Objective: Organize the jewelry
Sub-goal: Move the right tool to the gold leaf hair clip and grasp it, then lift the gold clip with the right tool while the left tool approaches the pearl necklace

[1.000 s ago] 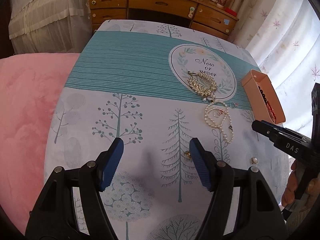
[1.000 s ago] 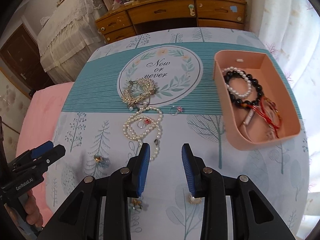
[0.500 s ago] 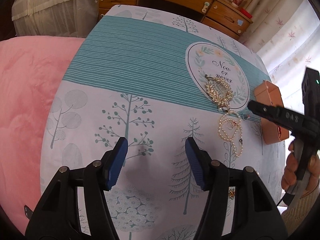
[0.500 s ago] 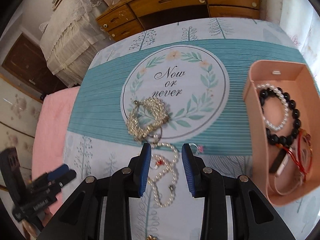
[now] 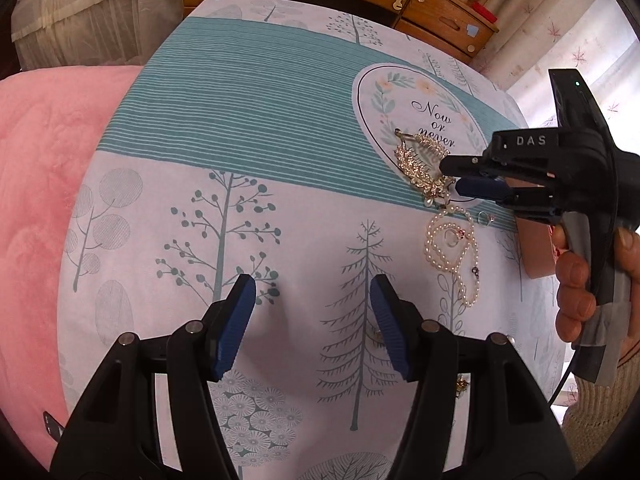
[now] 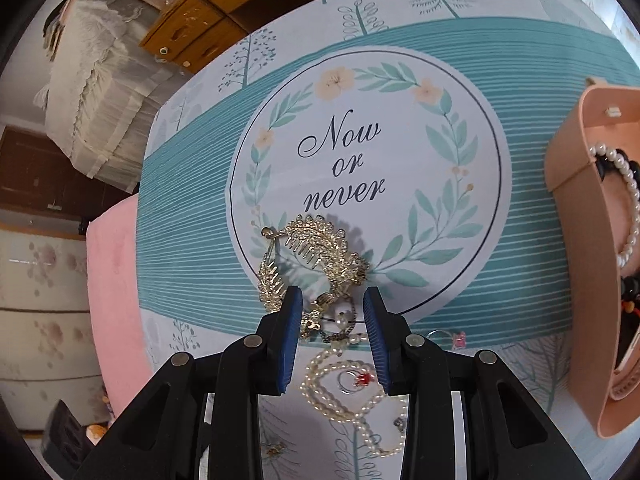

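Partway done: bead bracelets (image 6: pixel 626 200) already sit in the peach tray (image 6: pixel 580 216) at 3 o'clock. Right tongs (image 6: pixel 331 312) apart, straddling the gold hair comb (image 6: pixel 316 252); pearl necklace (image 6: pixel 344 396) and ring (image 6: pixel 452 338) remain on the counter (image 5: pixel 248 120). Left tongs (image 5: pixel 312 308) apart, idle.

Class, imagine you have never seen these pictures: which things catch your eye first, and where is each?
First, the gold leaf hairpiece on the edge of the round "Now or never" print, with the open right gripper poised over its near end. Just nearer lies a looped pearl necklace. At the right stands a peach box holding bead bracelets.
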Available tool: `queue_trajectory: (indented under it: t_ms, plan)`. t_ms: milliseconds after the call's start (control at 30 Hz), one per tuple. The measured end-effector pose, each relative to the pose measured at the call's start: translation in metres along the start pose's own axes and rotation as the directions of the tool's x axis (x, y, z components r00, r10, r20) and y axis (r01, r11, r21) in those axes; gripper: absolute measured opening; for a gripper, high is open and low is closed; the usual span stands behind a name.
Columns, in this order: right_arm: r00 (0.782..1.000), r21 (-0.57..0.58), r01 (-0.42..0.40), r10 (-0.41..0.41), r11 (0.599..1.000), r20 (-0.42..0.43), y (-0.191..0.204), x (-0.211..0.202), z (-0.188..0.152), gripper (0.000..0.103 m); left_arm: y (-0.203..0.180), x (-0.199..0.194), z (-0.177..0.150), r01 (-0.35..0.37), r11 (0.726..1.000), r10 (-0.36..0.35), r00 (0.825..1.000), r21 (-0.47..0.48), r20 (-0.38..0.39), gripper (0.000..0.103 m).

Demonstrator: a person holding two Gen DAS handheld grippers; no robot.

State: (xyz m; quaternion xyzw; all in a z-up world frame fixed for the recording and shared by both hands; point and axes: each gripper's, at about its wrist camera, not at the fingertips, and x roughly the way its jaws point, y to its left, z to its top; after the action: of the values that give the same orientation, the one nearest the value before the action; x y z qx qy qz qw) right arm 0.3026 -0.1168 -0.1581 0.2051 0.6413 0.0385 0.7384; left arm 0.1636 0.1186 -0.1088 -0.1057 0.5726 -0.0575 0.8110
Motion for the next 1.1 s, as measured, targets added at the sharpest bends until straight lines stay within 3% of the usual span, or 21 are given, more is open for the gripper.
queue_trajectory:
  t_ms: [233, 433, 533, 667, 767, 900, 1000, 1100]
  plan:
    - [0.994, -0.038, 0.11, -0.11, 0.993, 0.003, 0.017, 0.011, 0.001, 0.023, -0.007, 0.002, -0.002, 0.022, 1.0, -0.022, 1.0, 0.02, -0.01, 0.057]
    - [0.975, -0.114, 0.221, -0.224, 0.969, -0.01, 0.035, 0.017, 0.004, 0.023, -0.009, 0.003, -0.002, 0.033, 0.999, -0.033, 0.999, 0.026, -0.017, 0.057]
    - [0.954, -0.156, 0.297, -0.3, 0.942, 0.005, 0.05, 0.023, 0.005, 0.023, -0.01, 0.002, -0.002, 0.037, 0.999, -0.037, 0.999, 0.029, -0.019, 0.057]
    - [0.911, -0.256, 0.409, -0.408, 0.876, 0.059, 0.073, 0.033, 0.002, 0.018, -0.007, -0.002, -0.001, 0.036, 0.999, -0.035, 0.999, 0.04, -0.015, 0.057]
    - [0.923, -0.257, 0.381, -0.379, 0.888, 0.058, 0.072, 0.031, 0.002, 0.017, -0.005, -0.003, -0.001, 0.035, 0.998, -0.034, 0.999, 0.051, -0.019, 0.057]
    - [0.961, -0.174, 0.276, -0.273, 0.945, 0.042, 0.052, 0.019, 0.004, 0.016, -0.008, -0.003, -0.004, 0.072, 0.991, -0.067, 0.997, 0.112, -0.042, 0.057]
    - [0.98, -0.106, 0.196, -0.192, 0.975, 0.051, 0.033, 0.003, 0.002, 0.016, -0.015, -0.007, -0.014, 0.152, 0.968, -0.142, 0.988, 0.197, -0.065, 0.057]
    - [0.989, -0.066, 0.132, -0.127, 0.989, 0.077, 0.018, -0.019, -0.005, 0.016, -0.022, -0.01, -0.027, 0.174, 0.939, -0.155, 0.984, 0.296, -0.085, 0.057]
